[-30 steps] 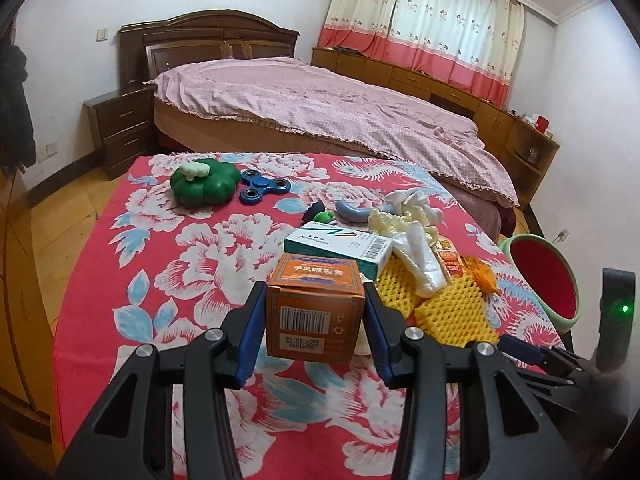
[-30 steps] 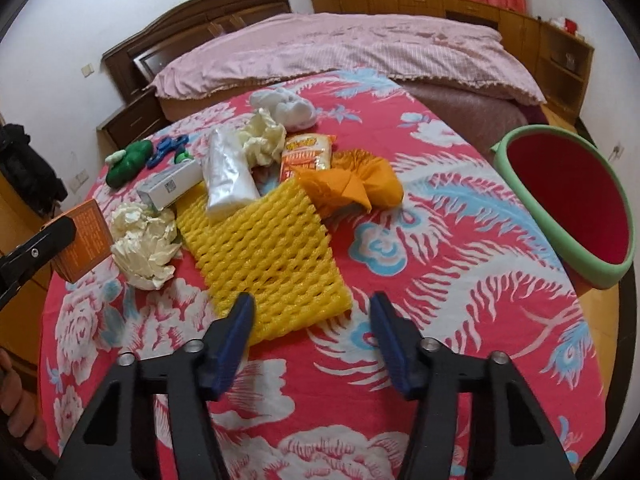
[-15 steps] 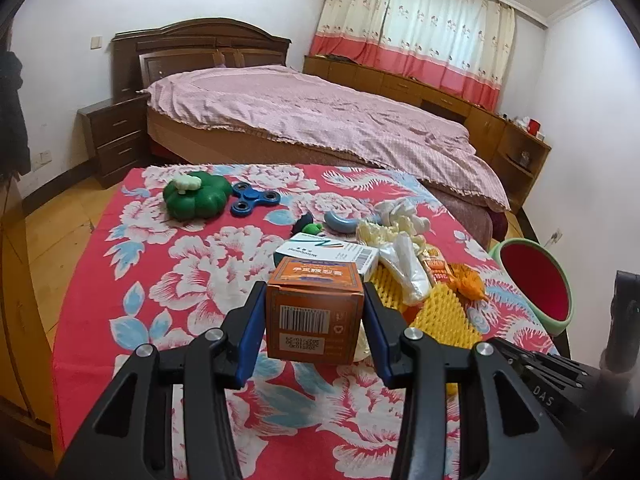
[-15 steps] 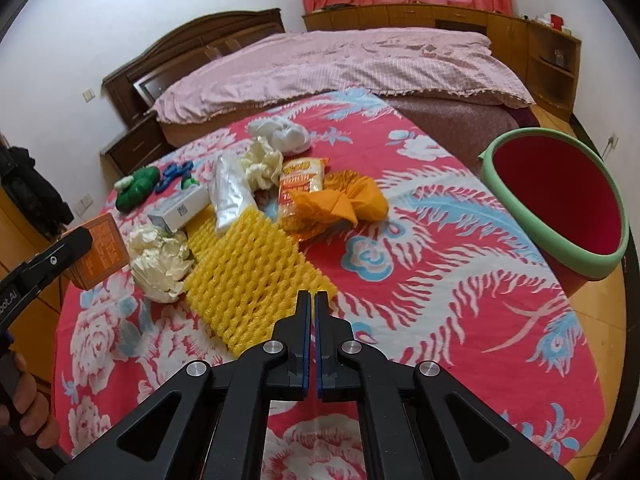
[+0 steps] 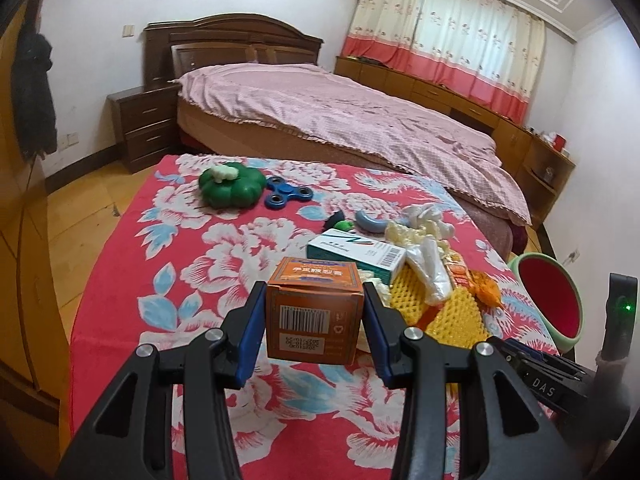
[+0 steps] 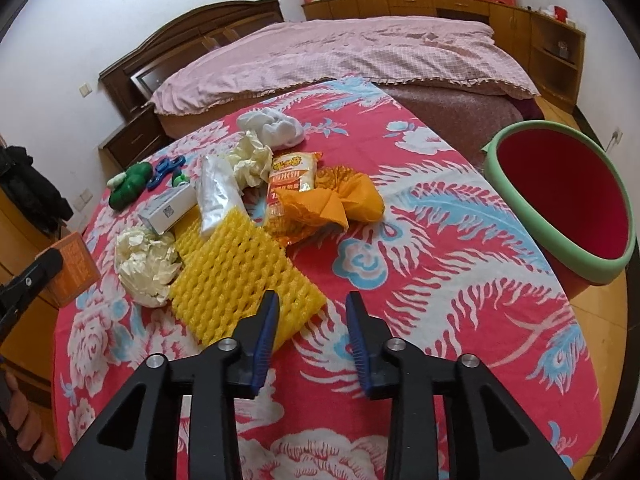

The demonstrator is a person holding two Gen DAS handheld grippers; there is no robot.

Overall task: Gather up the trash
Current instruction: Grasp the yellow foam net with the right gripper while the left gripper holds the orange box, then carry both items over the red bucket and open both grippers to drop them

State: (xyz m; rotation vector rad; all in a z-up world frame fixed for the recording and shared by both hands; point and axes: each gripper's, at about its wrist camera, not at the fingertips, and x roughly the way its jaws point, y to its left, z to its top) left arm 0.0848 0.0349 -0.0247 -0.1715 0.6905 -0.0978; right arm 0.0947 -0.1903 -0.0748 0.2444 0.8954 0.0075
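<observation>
The letters "DAS" stood white on the black body of the right hand-held gripper (image 5: 544, 380), while the orange box (image 5: 315, 312) bore a barcode and printing too blurred to read, as did the snack packet (image 6: 289, 176).

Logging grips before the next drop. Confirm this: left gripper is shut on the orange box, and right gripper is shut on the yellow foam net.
Half right. The left gripper is shut on the orange box. The right gripper holds nothing: in the right wrist view its jaws stand open, empty, beside the near corner of the yellow foam net.
</observation>
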